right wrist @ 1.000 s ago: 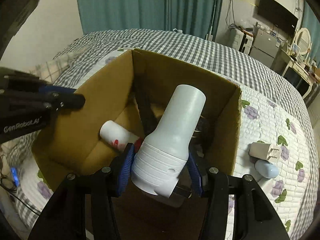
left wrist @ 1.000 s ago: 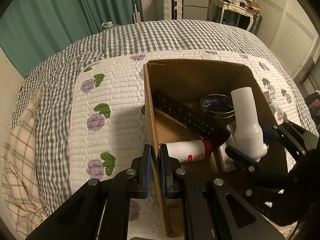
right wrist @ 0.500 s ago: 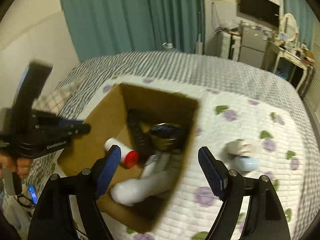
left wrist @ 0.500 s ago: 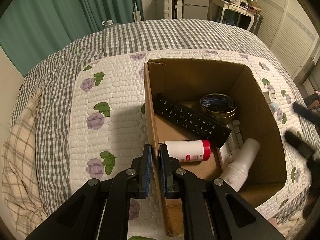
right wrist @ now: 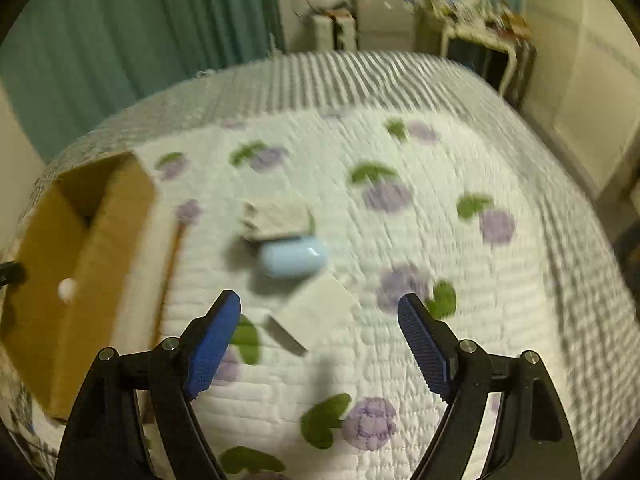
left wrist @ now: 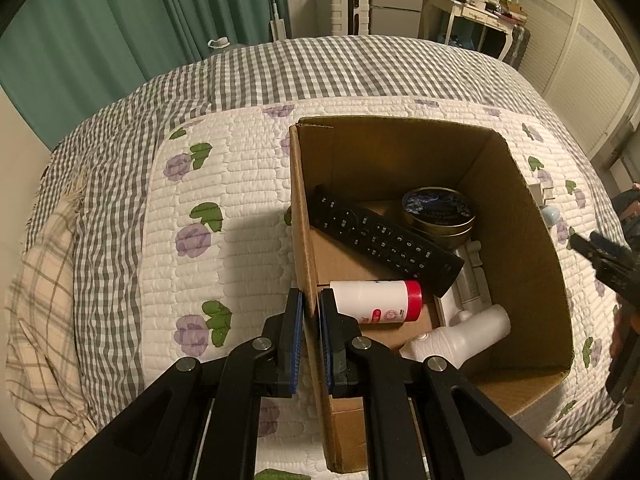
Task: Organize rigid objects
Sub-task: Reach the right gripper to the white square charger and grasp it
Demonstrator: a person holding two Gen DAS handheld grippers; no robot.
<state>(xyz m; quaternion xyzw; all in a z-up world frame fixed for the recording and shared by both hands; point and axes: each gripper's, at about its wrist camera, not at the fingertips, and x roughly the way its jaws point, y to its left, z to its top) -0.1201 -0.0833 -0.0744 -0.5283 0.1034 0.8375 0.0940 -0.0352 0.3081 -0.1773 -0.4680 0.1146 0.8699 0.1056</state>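
One quilted bed (right wrist: pixel 400 240) — teal curtains (left wrist: pixel 120 40), white dresser (left wrist: pixel 480 12)

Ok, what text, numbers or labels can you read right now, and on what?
"2", "3", "6", "9", "0": key digits on the black remote; other keys too small.
Red-capped bottle, red label: too small to read.
Round tin, lid script: illegible.
Cardboard box, held by the left hand-held gripper: no print seen.
Right wrist view: blurred, nothing readable.
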